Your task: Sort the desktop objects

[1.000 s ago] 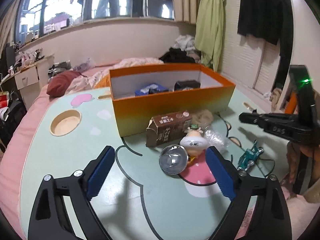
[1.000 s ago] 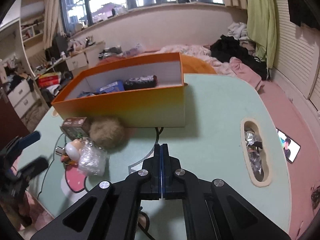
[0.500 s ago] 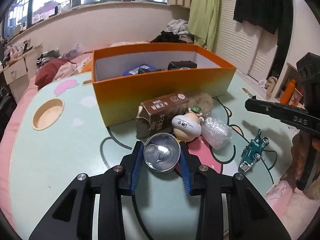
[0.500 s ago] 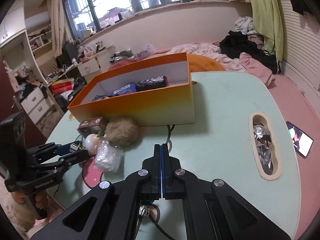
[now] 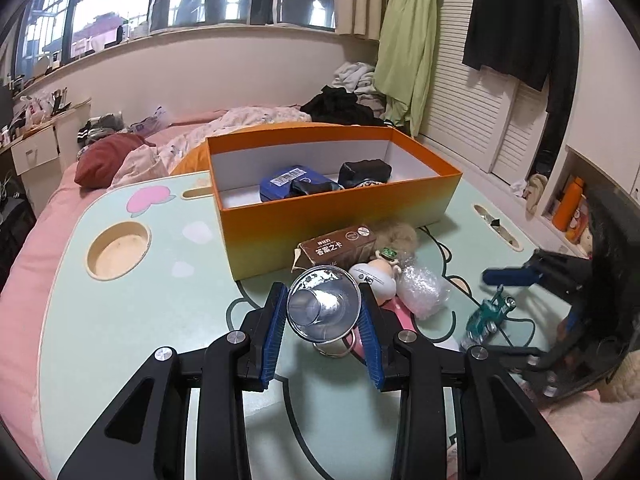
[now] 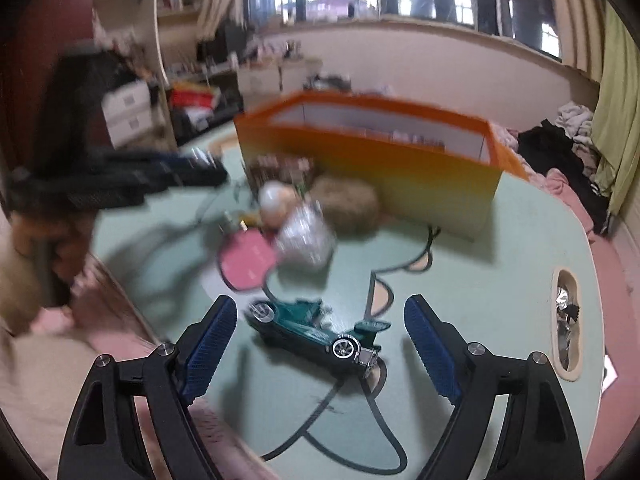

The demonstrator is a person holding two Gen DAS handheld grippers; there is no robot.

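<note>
Now the left gripper (image 5: 323, 320) is clamped on a small shiny metal cup (image 5: 323, 307), its blue pads (image 5: 274, 330) pressing the cup's flared rim from both sides, with the cup's mouth facing the camera and its base just above the pale green table (image 5: 120, 320). Just beyond the cup lie a brown carton (image 5: 335, 246), a white egg-shaped figure (image 5: 374, 276), a crumpled clear plastic bag (image 5: 421, 290) and a tan fur ball (image 5: 398, 236), all crowded against the front wall of the orange box (image 5: 340, 210). Inside that box rest a blue tin (image 5: 286, 184) and a dark pouch (image 5: 364, 172). To the right, the right gripper (image 6: 320, 350) hovers over a teal toy car (image 6: 316, 334) with its jaws opening; the car lies on the table between the blue pads (image 6: 212, 338), which stand wide apart and clear of it on both sides. Its view is blurred, yet the orange box (image 6: 372, 160) shows farther back.
</note>
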